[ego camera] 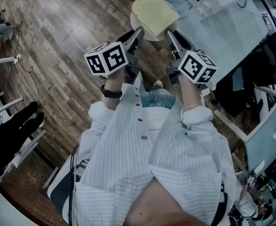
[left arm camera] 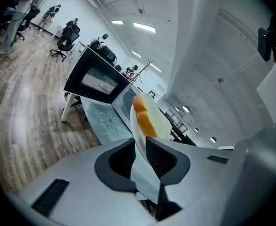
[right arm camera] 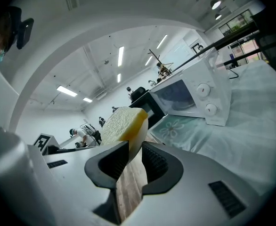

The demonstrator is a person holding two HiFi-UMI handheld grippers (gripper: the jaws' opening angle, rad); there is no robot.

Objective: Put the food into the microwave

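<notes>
**Both grippers clamped on one plate, microwave ahead and to the right**

The left gripper (ego camera: 136,36) and the right gripper (ego camera: 170,36) are each closed on the rim of the same pale plate (ego camera: 136,23), one at either side, and carry it between them above the wooden floor. In each gripper view the thin plate edge runs between the ribbed pads, so neither pair of jaws is free.

A slice of bread (ego camera: 153,11) with an orange-brown crust lies flat on the plate and covers most of it. The food is therefore in the air in front of the person, not yet on the table (right arm camera: 253,121) or in the oven.

The white microwave (right arm camera: 194,95) stands on that cloth-covered table, ahead of the jaws and off to the right, with its knobs showing. Its dark door (left arm camera: 96,79) appears swung open towards the left. The right gripper looks the nearer to the cavity, so the plate probably has to swing rightwards and go in level, both grips kept even so the slice does not slide.
</notes>
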